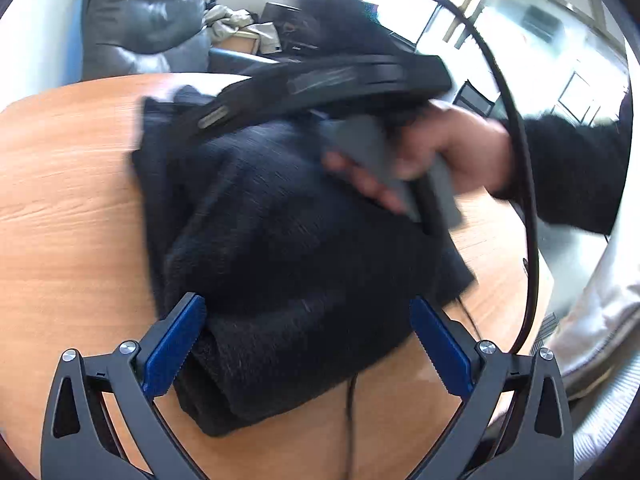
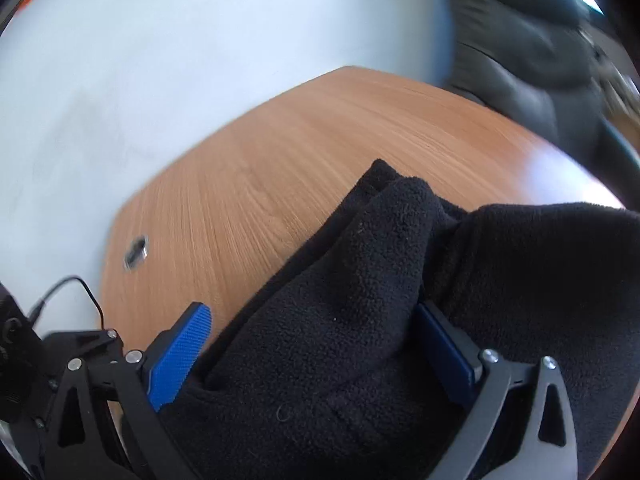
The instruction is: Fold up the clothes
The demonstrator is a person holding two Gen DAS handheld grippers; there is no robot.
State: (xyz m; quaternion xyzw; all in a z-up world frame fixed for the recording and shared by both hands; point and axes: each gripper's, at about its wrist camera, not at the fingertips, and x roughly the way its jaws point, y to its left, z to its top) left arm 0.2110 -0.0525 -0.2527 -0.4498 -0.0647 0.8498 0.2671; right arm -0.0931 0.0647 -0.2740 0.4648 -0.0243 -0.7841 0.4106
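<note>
No brand, label or writing can be read anywhere in either view; the pale strips on the body of your right gripper are too blurred to make out. The thing you are folding is a black fleece garment, thick and nubbly, with a pilled surface that shows clearly in the right wrist view. It lies bunched into a rough, layered bundle on the wooden desk, with rolled edges stacked at the end nearest your left gripper and a loose flap hanging toward the right side. In the right wrist view a soft peak of the same cloth stands up in folds, with a second mound of it to the right. Your left gripper hangs just over the near end of the bundle with its blue-padded fingers spread wide; the cloth lies between and below them, and the pads do not press on it. Your right gripper also stands fully released: its left blue pad is clear of the cloth, while the right pad is half buried against the fleece, which fills the space between the fingers without being pinched. In the left wrist view your right hand grips the grey handle of that tool above the far side of the garment, blurred, with a black cable looping past the dark sleeve. A grey padded chair stands behind the desk.
</note>
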